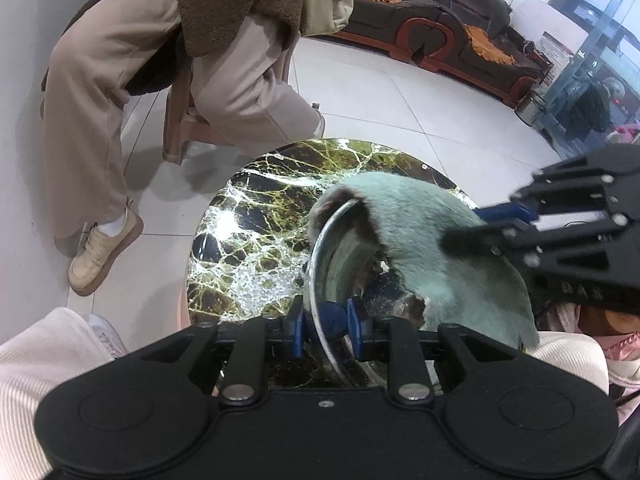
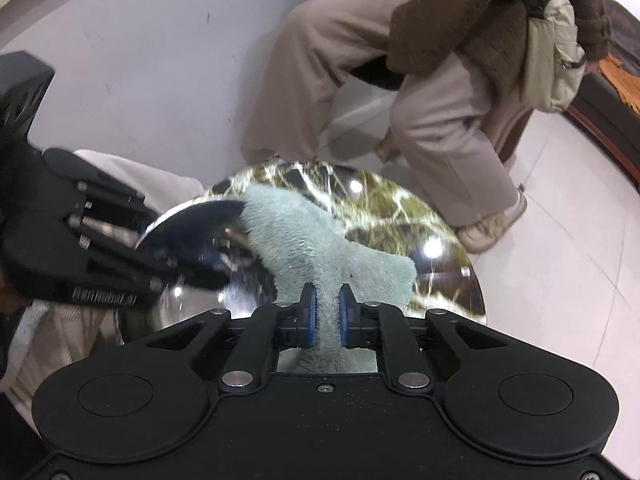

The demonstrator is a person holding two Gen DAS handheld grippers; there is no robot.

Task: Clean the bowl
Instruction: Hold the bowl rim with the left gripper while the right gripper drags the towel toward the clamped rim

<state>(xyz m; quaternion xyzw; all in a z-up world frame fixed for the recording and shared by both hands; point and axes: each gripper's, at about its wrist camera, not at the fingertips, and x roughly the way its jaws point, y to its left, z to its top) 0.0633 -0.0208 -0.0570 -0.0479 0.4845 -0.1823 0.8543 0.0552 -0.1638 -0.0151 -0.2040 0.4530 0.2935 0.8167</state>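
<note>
Two tongs work over a round marble worktop [image 1: 248, 240] at the centre of both frames. A seated person [image 1: 160, 60] in beige trousers and a brown fleece fills the upper left of the left view, with a sofa [image 1: 460, 28] at upper right. The steel bowl [image 1: 332, 248], tilted on edge above the worktop, sits low and centre in the left view; the left tongs [image 1: 325, 330] pinch its rim between blue pads. A mint cloth [image 1: 420, 240] drapes over the bowl's far rim and into its hollow. In the right view the bowl [image 2: 200, 248] lies left of centre, and the right tongs [image 2: 327, 316] at bottom centre are clamped on a bunched fold of cloth [image 2: 320, 240].
</note>
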